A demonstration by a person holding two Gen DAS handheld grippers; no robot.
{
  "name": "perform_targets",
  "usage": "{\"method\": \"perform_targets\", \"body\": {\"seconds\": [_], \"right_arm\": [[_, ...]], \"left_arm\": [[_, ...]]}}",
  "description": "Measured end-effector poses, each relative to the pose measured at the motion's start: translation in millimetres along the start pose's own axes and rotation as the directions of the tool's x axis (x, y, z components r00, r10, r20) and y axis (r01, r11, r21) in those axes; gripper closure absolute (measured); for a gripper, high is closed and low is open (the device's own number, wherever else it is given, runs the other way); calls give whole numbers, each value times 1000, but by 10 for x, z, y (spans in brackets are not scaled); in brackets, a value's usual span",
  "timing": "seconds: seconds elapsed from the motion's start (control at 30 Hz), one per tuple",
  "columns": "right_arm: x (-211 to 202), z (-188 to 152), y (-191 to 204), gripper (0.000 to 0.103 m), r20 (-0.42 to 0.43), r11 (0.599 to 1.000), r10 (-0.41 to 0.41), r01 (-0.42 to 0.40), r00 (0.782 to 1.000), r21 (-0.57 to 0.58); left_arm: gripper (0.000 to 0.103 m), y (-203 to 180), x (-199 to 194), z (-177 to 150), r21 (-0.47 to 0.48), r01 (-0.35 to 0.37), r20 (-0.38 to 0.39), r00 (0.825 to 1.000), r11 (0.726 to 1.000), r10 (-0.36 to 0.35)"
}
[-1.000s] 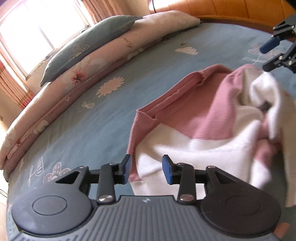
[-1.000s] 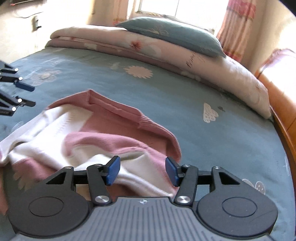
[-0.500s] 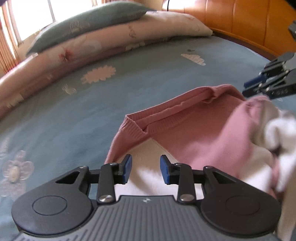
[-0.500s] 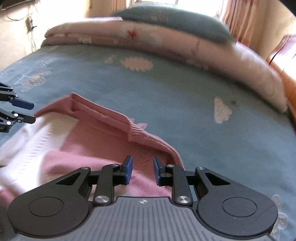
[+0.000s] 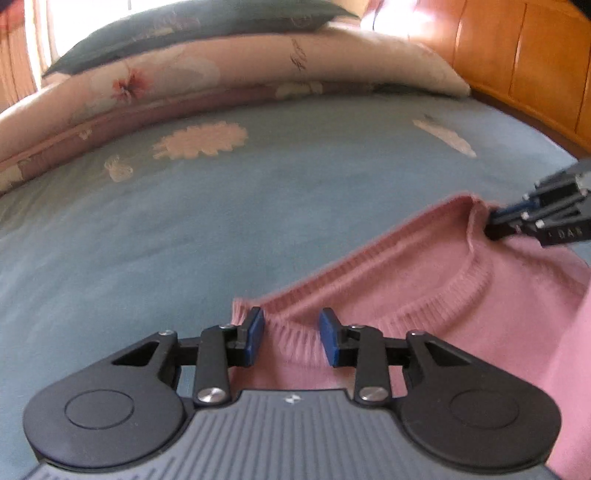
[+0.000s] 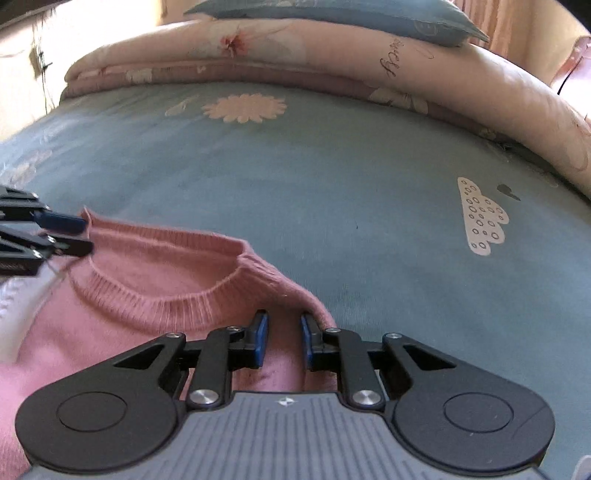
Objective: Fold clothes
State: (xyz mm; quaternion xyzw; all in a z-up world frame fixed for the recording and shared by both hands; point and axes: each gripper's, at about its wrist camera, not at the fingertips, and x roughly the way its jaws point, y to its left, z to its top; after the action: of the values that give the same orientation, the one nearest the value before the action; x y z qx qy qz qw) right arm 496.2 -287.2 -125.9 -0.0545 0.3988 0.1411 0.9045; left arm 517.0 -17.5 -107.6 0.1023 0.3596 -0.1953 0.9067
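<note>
As seen rightward, sweater (image 6: pixel 147 295) shows white | headboard (image 5: pixel 524 55) left-view only

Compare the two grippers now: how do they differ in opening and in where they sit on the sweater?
The left gripper stands wider open than the right gripper. The left sits at the sweater's left shoulder corner, the right at its right shoulder edge. Both have pink knit between the fingers, beside the neckline.

We look low and close across the bed (image 5: pixel 184 229) toward the pillows (image 6: pixel 332 14) from both wrists, sharing the pink sweater's collar (image 5: pixel 424 280) between us.
</note>
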Motion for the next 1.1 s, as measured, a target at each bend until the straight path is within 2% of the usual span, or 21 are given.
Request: {"method": "perform_targets", "body": {"seconds": [0.2, 0.33, 0.47, 0.57, 0.73, 0.83, 0.87, 1.1], "right_arm": [[-107, -26, -24, 82, 21, 1000, 21, -21, 1000, 15], [-474, -35, 33, 76, 45, 1000, 10, -11, 999, 24], [-1028, -80, 151, 71, 78, 998, 18, -22, 997, 52], [-1441, -204, 318, 66, 92, 996, 36, -43, 995, 73], [-1908, -526, 771, 65, 55, 998, 44, -46, 998, 39], [-2094, -701, 1111, 63, 26, 999, 7, -6, 1000, -46], [-2151, -746, 1194, 59, 24, 998, 4, -3, 1000, -55], [-2539, -1058, 1598, 59, 2, 999, 32, -32, 999, -32]], "left_arm": [[70, -35, -195, 51, 6, -24, -4, 1000, 1000, 24], [70, -20, -656, 33, 59, -58, -7, 998, 997, 59], [69, 18, -1157, -102, 72, -79, -31, 996, 994, 81], [69, 6, -1447, -269, 54, -84, -65, 994, 995, 88], [69, -67, -1853, -569, 15, -96, -132, 986, 995, 97], [69, -110, -2097, -749, -8, -104, -172, 980, 995, 101], [69, -125, -2178, -809, -15, -106, -185, 977, 994, 102], [66, -461, -2529, -1101, -62, -55, -138, 989, 997, 46]]}}
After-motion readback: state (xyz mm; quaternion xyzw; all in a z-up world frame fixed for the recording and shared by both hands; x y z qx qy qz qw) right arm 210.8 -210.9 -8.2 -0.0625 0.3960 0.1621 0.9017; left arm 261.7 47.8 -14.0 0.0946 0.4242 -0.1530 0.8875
